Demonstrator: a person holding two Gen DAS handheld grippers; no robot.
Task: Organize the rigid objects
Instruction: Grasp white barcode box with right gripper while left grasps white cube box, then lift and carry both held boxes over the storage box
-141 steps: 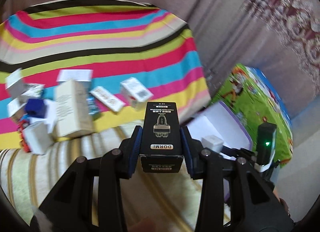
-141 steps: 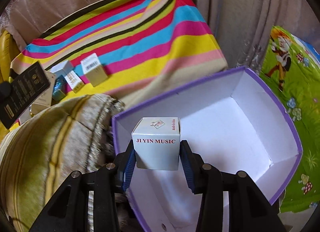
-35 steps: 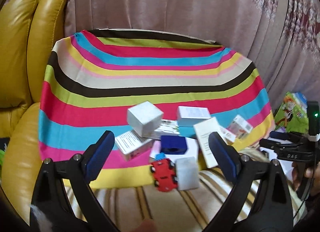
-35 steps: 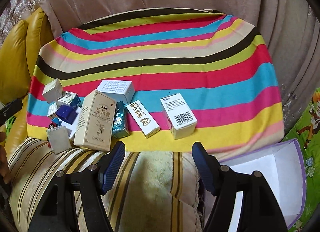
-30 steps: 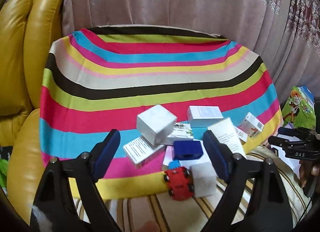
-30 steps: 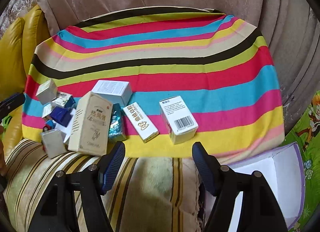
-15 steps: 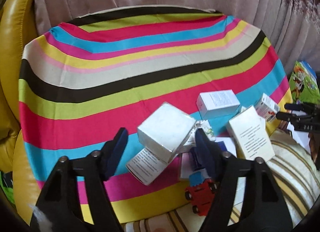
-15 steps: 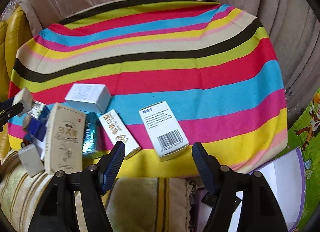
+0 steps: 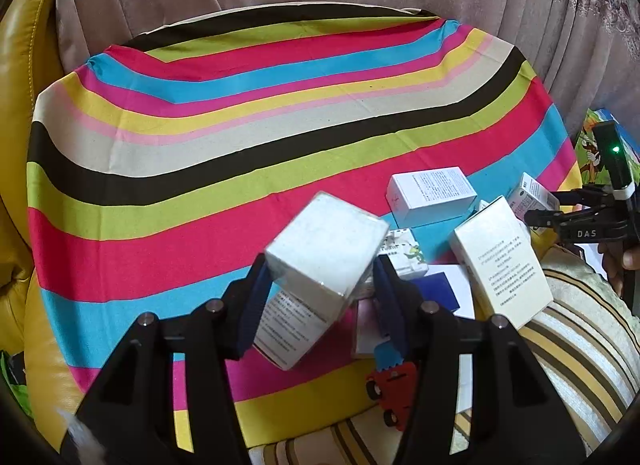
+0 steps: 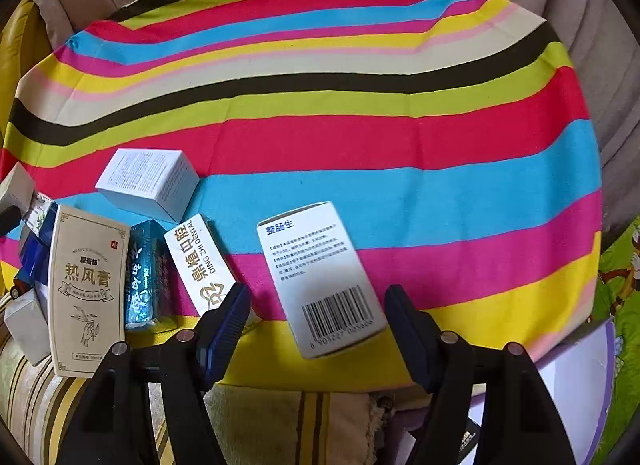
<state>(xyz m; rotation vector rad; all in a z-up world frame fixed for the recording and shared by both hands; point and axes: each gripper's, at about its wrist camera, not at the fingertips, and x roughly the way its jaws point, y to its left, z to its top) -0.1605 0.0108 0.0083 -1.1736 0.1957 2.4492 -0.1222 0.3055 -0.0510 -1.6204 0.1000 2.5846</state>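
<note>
**Both grippers reaching for next boxes on striped cloth**

Step in hand, as I judge it: pick phase, two boxes being grabbed at once. Left gripper (image 9: 320,285) has its blue pads on either side of a plain white cube box (image 9: 326,241), which sits tilted on top of another white printed box (image 9: 288,331); pads look touching or nearly so, can't tell if the squeeze is firm. Right gripper (image 10: 318,321) has jaws wide apart, straddling the near end of a white barcode box (image 10: 322,277) lying flat on the striped cloth (image 10: 320,105); no contact.

Next move likely: left firms up and lifts, right goes lower and closes across the narrow sides, then carry to the purple-edged box (image 10: 580,377) at lower right.

Readable text: barcode box says "整肠生"; long white box (image 10: 200,265) reads "DING ZHI DENTAL"; tan carton (image 10: 88,289) reads "热风膏". Teal foil box (image 10: 144,277) script unreadable. Red toy car (image 9: 390,389) beside the pile.
</note>
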